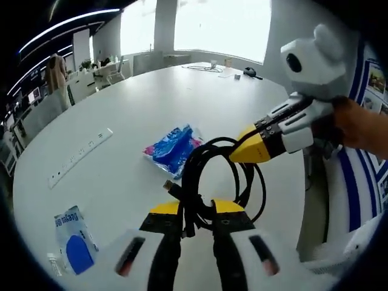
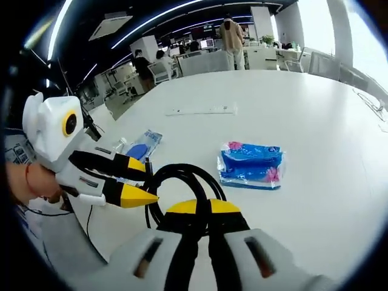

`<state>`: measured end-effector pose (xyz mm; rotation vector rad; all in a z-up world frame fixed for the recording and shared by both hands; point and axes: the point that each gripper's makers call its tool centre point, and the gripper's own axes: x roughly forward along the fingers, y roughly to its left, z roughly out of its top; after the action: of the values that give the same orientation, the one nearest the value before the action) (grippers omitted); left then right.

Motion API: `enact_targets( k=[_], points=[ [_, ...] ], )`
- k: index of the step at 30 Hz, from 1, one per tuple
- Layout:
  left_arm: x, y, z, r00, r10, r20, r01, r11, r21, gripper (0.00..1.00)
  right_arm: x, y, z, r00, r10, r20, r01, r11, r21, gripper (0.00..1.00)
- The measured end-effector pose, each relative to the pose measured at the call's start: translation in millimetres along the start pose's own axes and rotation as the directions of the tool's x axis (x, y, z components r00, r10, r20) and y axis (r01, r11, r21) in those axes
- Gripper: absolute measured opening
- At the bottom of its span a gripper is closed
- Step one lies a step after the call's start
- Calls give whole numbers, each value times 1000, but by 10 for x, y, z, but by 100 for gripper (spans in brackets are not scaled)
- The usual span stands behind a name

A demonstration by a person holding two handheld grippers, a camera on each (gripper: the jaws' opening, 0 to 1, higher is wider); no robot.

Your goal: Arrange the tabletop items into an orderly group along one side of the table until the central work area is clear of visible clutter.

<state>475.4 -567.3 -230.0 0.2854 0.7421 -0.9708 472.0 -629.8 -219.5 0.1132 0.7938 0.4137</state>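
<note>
In the left gripper view, a small white-and-blue packet (image 1: 74,237) lies at the far left near the edge of the white bench (image 1: 151,91), and a long white strip (image 1: 80,156) lies flat beyond it, well apart from the other things. Nearer the middle sits a blue wrapped pack with pink marks (image 1: 174,147). Just right of it, a coiled black cable (image 1: 209,176) is bunched between the two grippers. The left gripper (image 1: 197,209) rises from the bottom with its yellow-tipped jaws drawn narrow on the lower part of the coil, strands passing between them. The right gripper (image 1: 257,145) reaches in from the right, held by a person's hand (image 1: 357,124); its yellow tips touch the upper right of the coil, the jaws close together, though whether they pinch a strand cannot be told from here.

In the right gripper view, the left gripper (image 2: 134,180) comes in from the left, a hand (image 2: 33,182) behind it, its two yellow tips slightly apart at the left side of the black cable (image 2: 182,182). The small packet (image 2: 140,145) lies on the bench (image 2: 315,109) just beyond it, and the white strip (image 2: 201,110) farther back. The right gripper (image 2: 203,207) rises from the bottom, its jaws nearly closed on the near part of the coil. To the right, the blue pack (image 2: 251,165) lies flat, near the cable but apart from it. In the background stand chairs and desks, with a person (image 2: 231,36) at the far side of the room.
</note>
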Motion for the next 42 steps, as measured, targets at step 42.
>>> enact_targets(
  k=[42],
  points=[
    [643,274,-460,991,-47,-123,19,974,-224,14,740,-398,-441,975,20,-220,-12,999,38,2]
  ],
)
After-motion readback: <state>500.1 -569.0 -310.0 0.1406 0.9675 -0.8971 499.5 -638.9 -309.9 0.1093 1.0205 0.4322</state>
